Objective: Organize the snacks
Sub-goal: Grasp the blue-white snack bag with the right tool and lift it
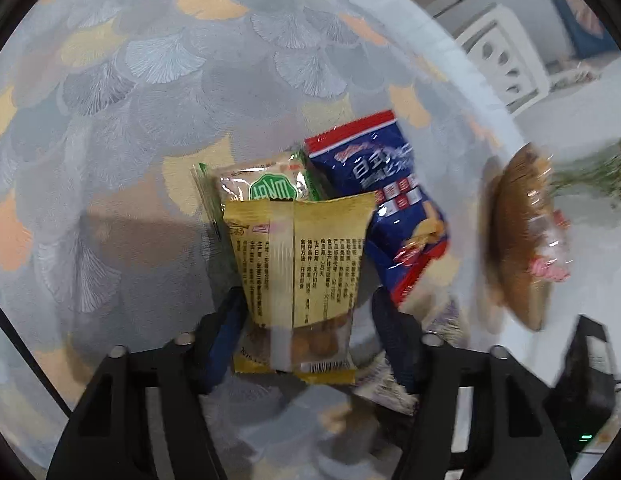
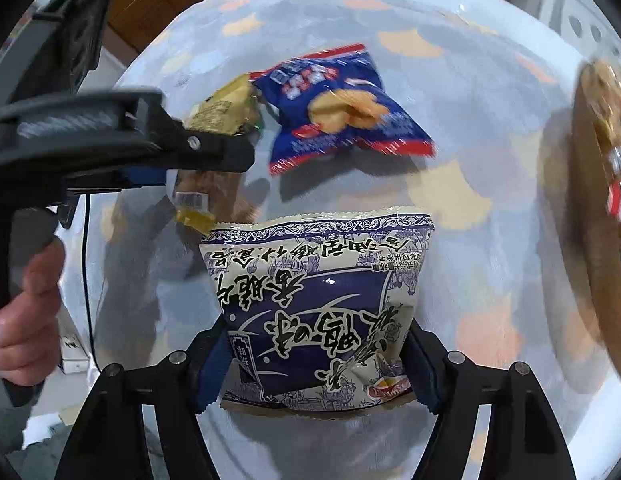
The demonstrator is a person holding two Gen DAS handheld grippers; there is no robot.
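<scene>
My left gripper [image 1: 306, 312] is shut on a yellow snack packet [image 1: 298, 264], held above the table. Behind it lie a green-and-beige packet [image 1: 266, 184] and a blue-and-red chips bag [image 1: 382, 192] on the patterned tablecloth. My right gripper [image 2: 318, 360] is shut on a white-and-navy snack bag [image 2: 318, 300]. In the right wrist view the left gripper [image 2: 214, 148] comes in from the left with the yellow packet [image 2: 226, 110], near the blue chips bag [image 2: 338, 104].
A round wooden tray [image 1: 518, 232] with wrapped snacks sits at the table's right edge; it also shows in the right wrist view [image 2: 594, 200]. A white plastic chair [image 1: 506, 60] stands beyond the table. A hand [image 2: 26, 312] holds the left gripper's handle.
</scene>
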